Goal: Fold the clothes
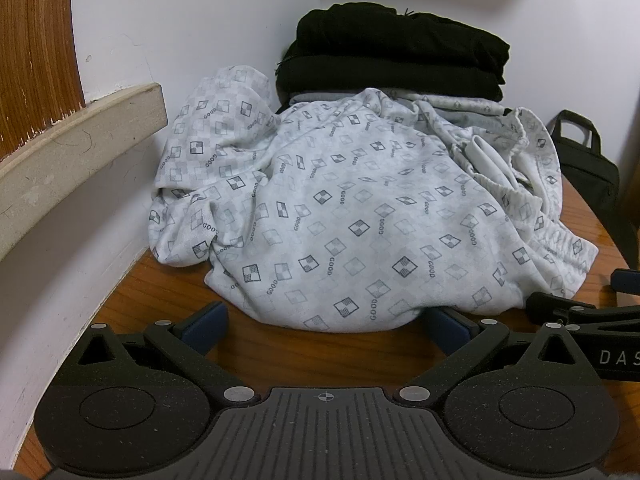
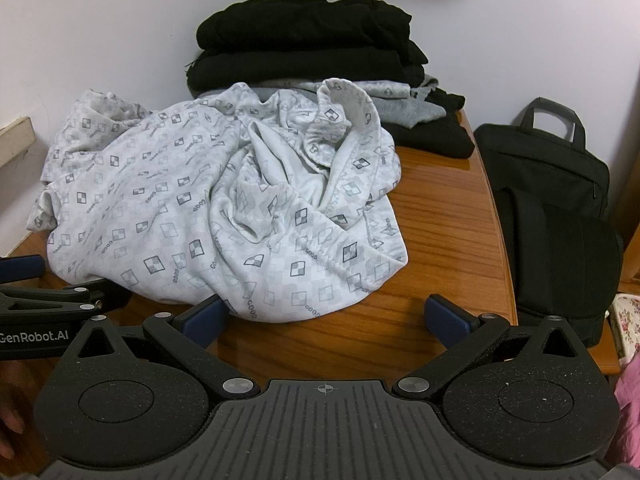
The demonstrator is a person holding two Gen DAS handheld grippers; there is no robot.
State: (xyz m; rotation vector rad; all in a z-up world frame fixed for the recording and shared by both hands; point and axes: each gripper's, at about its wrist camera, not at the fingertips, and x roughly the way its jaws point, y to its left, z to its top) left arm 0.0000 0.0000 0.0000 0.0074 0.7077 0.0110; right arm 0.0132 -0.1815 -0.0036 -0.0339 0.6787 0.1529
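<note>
A crumpled white garment (image 1: 340, 216) (image 2: 208, 208) printed with small grey squares lies heaped on the wooden table (image 1: 320, 352) (image 2: 440, 216). Its elastic waistband (image 2: 352, 184) gapes toward the right. My left gripper (image 1: 326, 326) stands open at the garment's near edge, and the cloth bulges between its blue fingertips without being pinched. My right gripper (image 2: 326, 316) is open too, its left fingertip against the garment's hem and its right one over bare wood. Each gripper shows at the edge of the other's view.
A stack of folded black and grey clothes (image 1: 396, 56) (image 2: 312, 52) stands in the corner behind the heap, against white walls. A black bag (image 2: 556, 208) (image 1: 588, 176) leans off the table's right edge. A pale ledge (image 1: 80, 152) runs along the left wall.
</note>
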